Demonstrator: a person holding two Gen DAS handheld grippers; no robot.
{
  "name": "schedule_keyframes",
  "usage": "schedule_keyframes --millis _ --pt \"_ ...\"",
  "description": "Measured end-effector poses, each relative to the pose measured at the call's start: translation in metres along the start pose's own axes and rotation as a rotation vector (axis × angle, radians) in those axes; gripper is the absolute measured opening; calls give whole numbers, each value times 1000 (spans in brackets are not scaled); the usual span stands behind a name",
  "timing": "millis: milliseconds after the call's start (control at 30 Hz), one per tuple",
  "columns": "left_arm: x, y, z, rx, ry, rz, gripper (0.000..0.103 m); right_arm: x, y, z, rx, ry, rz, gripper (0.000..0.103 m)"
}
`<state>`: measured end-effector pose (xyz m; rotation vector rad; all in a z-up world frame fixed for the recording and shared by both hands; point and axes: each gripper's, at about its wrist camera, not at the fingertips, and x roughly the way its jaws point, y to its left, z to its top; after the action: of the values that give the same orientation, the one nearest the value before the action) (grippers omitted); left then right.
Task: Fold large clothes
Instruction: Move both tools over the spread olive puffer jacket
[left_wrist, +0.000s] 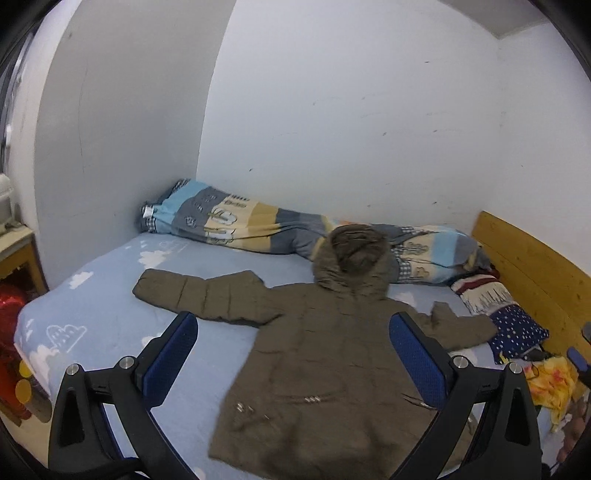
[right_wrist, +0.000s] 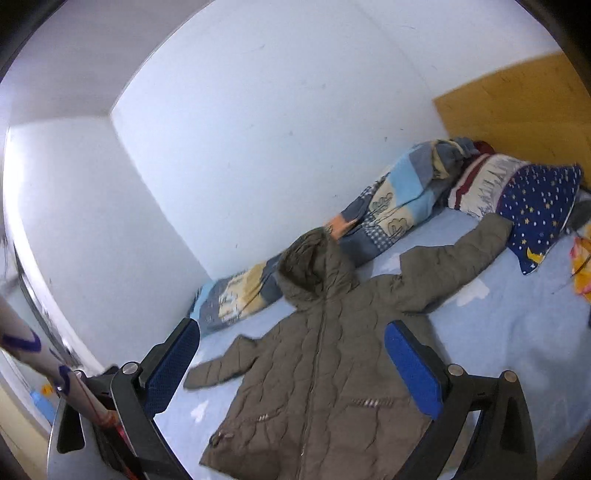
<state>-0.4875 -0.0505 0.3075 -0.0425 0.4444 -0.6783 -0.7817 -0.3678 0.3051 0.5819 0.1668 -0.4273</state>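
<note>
An olive quilted hooded jacket (left_wrist: 325, 354) lies flat on the light blue bed sheet (left_wrist: 110, 317), front up, zipper shut, both sleeves spread sideways, the fur-trimmed hood (left_wrist: 354, 258) pointing to the far wall. My left gripper (left_wrist: 293, 328) hovers open above the jacket's body, blue pads wide apart, holding nothing. In the right wrist view the same jacket (right_wrist: 332, 369) lies below my right gripper (right_wrist: 291, 336), which is also open and empty. Its right sleeve (right_wrist: 458, 262) reaches toward a pillow.
A rolled patterned quilt (left_wrist: 258, 225) lies along the far wall. A starry navy pillow (right_wrist: 539, 210) and a striped cloth (left_wrist: 480, 291) sit by the wooden headboard (left_wrist: 532, 266). Yellow fabric (left_wrist: 554, 384) lies at the right. A small table (left_wrist: 14, 247) stands left of the bed.
</note>
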Motion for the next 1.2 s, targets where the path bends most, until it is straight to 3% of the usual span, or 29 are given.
schedule_keyframes --millis 167,367,767,1200 --pt "-40 -50 -22 78 6 48 103 -34 66 -23 -175 -32 -55 102" --pt "-57 -66 -29 106 -9 82 103 -49 92 -37 -255 -55 -75 103" --pt "-77 -73 -32 174 -17 142 103 -50 105 -49 -291 9 -55 103" --pt "-43 -67 -39 155 57 149 103 -18 108 -61 -313 75 -89 103"
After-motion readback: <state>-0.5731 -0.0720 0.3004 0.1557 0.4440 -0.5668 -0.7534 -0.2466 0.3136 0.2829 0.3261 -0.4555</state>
